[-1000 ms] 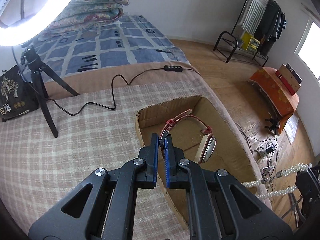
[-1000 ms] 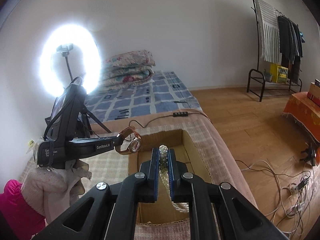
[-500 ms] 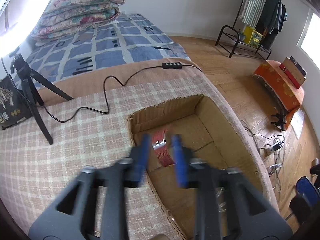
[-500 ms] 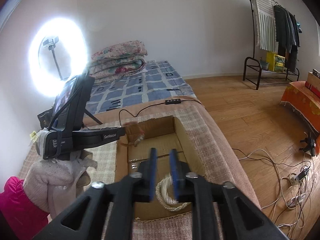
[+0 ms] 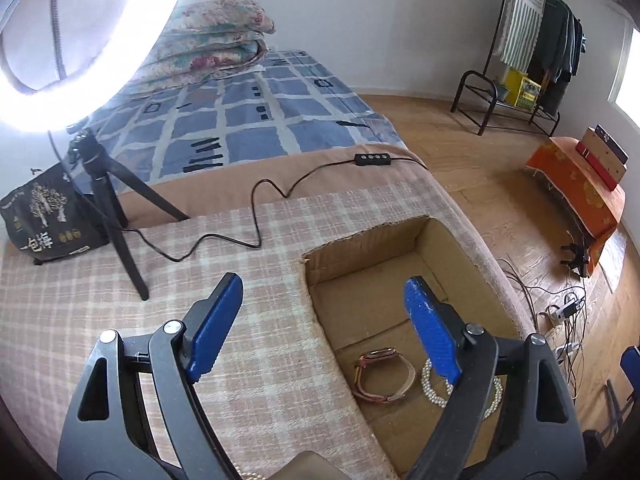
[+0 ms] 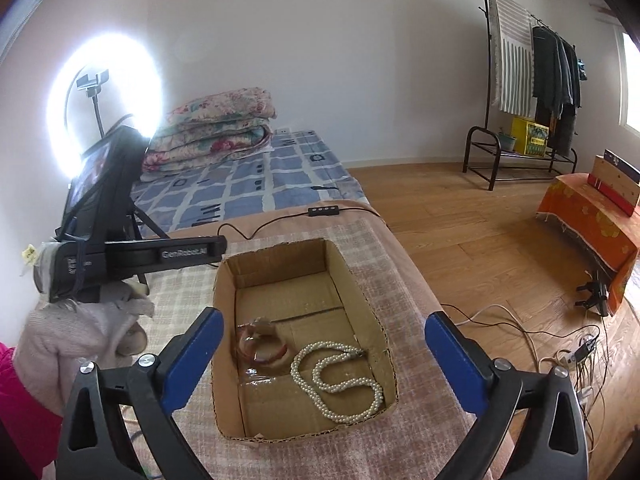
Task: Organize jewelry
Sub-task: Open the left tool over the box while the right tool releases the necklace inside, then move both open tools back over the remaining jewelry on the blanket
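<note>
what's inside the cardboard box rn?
Inside the box: a watch with a reddish strap and a pearl necklace, lying side by side on the floor. Its near-left corner sits behind the right claw's finger, so that part is hidden.

Left gripper hangs with jaws spread wide, empty. In the cardboard box at four o'clock, a watch lies just beside a pearl necklace, partly hidden by one jaw.
</note>
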